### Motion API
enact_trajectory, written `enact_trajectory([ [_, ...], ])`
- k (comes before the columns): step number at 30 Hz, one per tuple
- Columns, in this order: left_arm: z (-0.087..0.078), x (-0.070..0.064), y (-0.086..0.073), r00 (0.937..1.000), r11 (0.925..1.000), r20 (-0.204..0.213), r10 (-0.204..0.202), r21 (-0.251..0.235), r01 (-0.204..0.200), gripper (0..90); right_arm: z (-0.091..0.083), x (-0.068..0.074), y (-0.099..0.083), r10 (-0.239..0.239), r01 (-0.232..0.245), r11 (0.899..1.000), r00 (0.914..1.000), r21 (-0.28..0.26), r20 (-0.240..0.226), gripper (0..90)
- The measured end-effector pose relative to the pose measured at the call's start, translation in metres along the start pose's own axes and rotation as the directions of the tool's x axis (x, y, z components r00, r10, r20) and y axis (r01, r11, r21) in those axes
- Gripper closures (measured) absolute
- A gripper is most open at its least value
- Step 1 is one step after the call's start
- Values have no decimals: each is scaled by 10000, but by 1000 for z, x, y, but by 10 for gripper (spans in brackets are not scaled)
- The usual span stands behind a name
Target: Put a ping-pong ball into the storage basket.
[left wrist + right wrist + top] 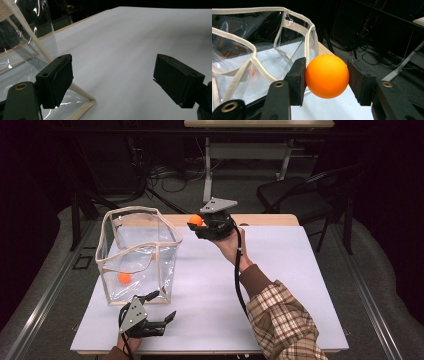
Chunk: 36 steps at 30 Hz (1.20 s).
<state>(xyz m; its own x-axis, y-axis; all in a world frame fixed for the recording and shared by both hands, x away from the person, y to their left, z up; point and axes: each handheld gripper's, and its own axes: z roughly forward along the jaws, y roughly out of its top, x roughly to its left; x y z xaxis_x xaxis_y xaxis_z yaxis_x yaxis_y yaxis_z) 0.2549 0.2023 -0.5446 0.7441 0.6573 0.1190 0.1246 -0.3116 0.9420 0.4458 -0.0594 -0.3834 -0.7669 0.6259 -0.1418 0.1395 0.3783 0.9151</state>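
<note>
High view: my right gripper [196, 224] is up over the far edge of the table [280, 285], jaws pinched on an orange ball [195, 220]. The ball sits at the gripper tip, just beside the far right corner of the clear bag [136, 255], not yet over its mouth. My left gripper [165, 320] is low at the near edge of the table, jaws spread wide w/ nothing between them, just beside the bag's near right bottom corner. The bag is a see-through box shape w/ cream fabric trim, standing open-topped on the left part of the white table. Inside it, one second orange ball [124, 278] lies on the bottom, near the front wall.

Left gripper view: left gripper [113, 82] wide open, empty; bare white table shows between the jaws. Bag [30, 50] is at left, its cream-trimmed corner seam running down to the table right by my left-hand jaw; can't tell if jaw and seam touch.

Right gripper view: right gripper [327, 80] clamped on the orange ball [327, 76], one pad against each side, ball held abt mid-pad. Ball is round, matte, plain orange, no marks I can make out. Bag [257, 60] is just beyond and to the left, top rim wavy & open, walls shiny w/ reflections. Orange smears show through the plastic; too blurred to tell which is the ball inside.
</note>
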Motion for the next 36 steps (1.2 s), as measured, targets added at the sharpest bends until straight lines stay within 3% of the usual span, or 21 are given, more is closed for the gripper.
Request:
enact_trajectory([
  [36,0,0,0,10000,10000,3,-38,-26,38,159,23,19,17,-242,238,9997,9984,-71,-508,512],
])
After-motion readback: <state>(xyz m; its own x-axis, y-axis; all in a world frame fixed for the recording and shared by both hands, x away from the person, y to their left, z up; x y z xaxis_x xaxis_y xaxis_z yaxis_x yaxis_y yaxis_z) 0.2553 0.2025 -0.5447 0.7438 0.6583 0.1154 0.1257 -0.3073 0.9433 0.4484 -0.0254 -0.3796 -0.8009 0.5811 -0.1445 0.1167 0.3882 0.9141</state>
